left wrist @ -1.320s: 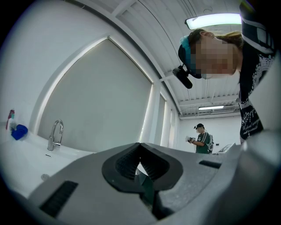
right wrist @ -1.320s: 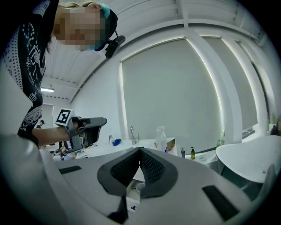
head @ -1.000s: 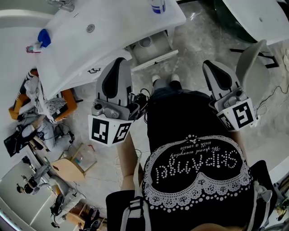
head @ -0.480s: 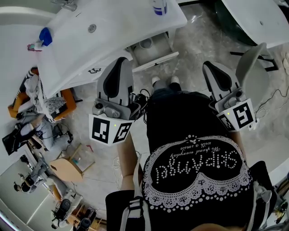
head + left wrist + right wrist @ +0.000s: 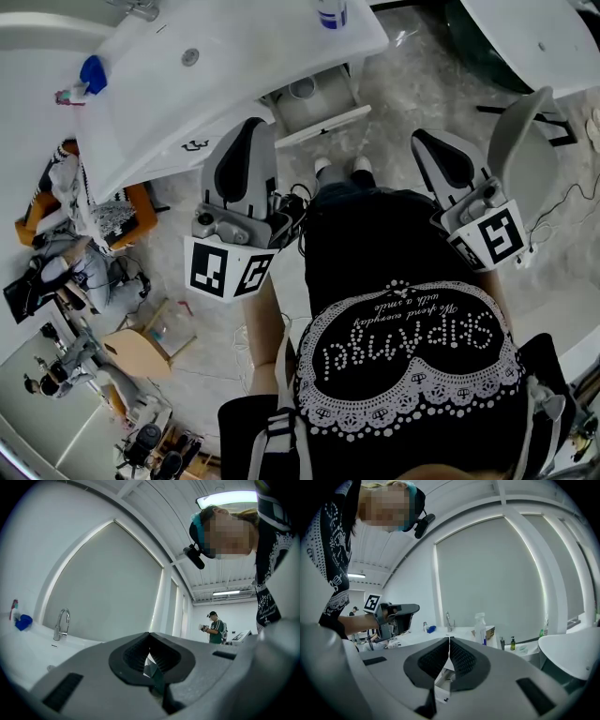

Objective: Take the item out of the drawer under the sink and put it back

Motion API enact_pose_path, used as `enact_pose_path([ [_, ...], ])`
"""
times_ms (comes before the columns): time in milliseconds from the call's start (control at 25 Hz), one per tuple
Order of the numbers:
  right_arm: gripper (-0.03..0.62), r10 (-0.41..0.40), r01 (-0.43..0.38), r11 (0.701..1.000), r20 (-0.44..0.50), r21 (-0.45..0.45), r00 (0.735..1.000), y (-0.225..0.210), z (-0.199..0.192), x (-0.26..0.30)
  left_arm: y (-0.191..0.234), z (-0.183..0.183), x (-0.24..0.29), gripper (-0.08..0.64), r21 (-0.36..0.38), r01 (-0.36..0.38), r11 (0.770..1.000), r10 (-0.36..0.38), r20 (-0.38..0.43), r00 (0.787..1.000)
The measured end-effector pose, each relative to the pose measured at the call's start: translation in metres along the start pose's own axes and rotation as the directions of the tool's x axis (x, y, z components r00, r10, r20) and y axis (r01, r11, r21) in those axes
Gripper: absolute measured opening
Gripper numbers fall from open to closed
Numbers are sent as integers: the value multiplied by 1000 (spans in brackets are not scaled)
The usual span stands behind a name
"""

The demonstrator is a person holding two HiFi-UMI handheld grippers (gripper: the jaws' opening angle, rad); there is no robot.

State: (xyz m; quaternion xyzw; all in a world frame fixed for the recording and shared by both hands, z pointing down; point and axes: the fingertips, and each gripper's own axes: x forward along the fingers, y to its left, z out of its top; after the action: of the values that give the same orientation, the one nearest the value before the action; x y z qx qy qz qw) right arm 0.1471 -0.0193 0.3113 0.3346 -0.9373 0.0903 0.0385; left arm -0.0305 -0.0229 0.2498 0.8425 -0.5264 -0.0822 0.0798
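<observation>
Head view: the white drawer [image 5: 323,125] under the white washbasin [image 5: 187,89] stands open, with a round pale object [image 5: 302,89] (probably the item) inside. Your left gripper [image 5: 252,127] and right gripper [image 5: 427,138] are empty, jaws pressed together, well apart from it. Extraction likely remains.

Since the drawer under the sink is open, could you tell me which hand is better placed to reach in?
Left, probably: in the head view the left claw is close beside the open drawer, while the right claw is farther off.
</observation>
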Motion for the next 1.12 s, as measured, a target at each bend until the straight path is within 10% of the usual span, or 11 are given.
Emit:
enact_pose_path([
  [1120,18,10,-10,1000,-29,-2,1000,3,-4,3,1,-1,-4,3,-10,-14,1000,14,9,1000],
])
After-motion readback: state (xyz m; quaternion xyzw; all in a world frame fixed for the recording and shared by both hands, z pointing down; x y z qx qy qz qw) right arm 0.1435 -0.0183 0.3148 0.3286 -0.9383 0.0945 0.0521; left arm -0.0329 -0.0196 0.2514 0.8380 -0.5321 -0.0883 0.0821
